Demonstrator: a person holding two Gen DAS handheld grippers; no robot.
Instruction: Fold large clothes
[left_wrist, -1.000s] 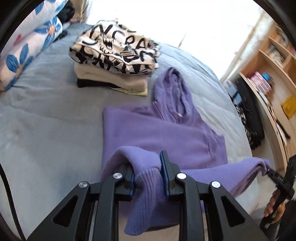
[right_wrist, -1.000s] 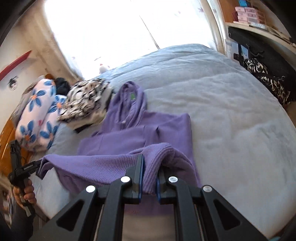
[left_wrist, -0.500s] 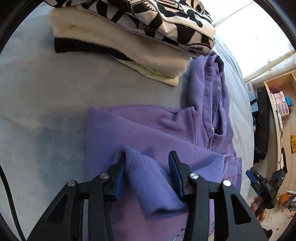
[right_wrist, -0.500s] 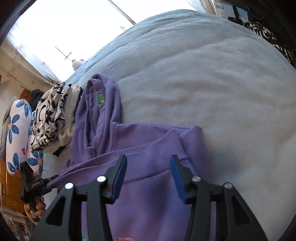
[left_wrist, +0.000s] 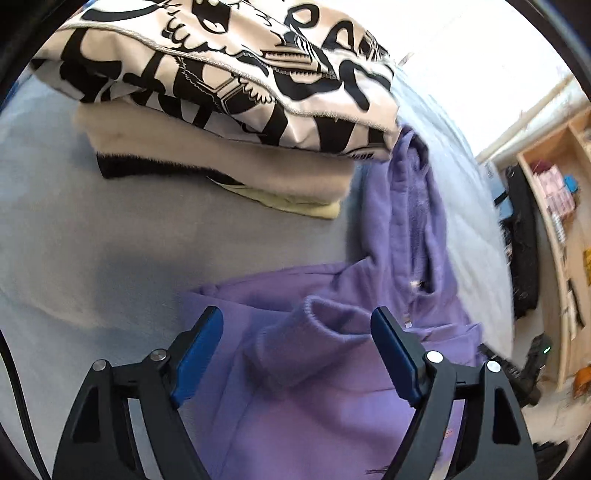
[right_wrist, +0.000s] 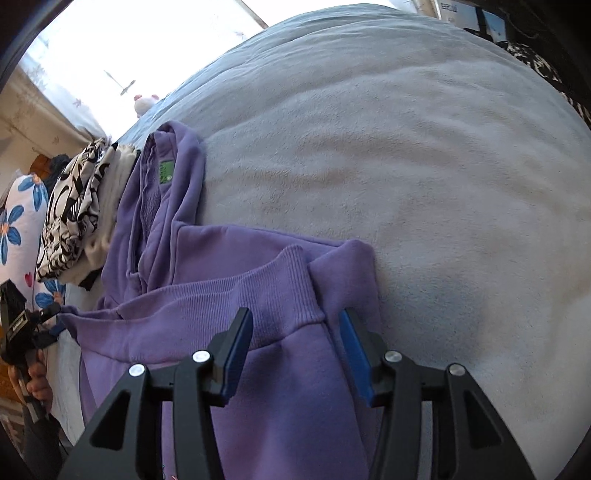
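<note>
On grey bedding (right_wrist: 424, 155) lies a purple hoodie (right_wrist: 229, 266) beside wooden shelves (left_wrist: 554, 206).

- From the left wrist we look steeply down along the left tool (left_wrist: 297, 352), close over the bed (left_wrist: 74, 236), toward the stack of folded clothes (left_wrist: 229, 110) and the shelves (left_wrist: 554, 221) at the right edge.
- From the right wrist we look steeply down along the right tool (right_wrist: 297, 352), equally close, across open bedding to the window (right_wrist: 129, 48).
- We see the purple hoodie (left_wrist: 332, 406) and the stack in both views; the right wrist view also catches the left tool at its left edge.
</note>
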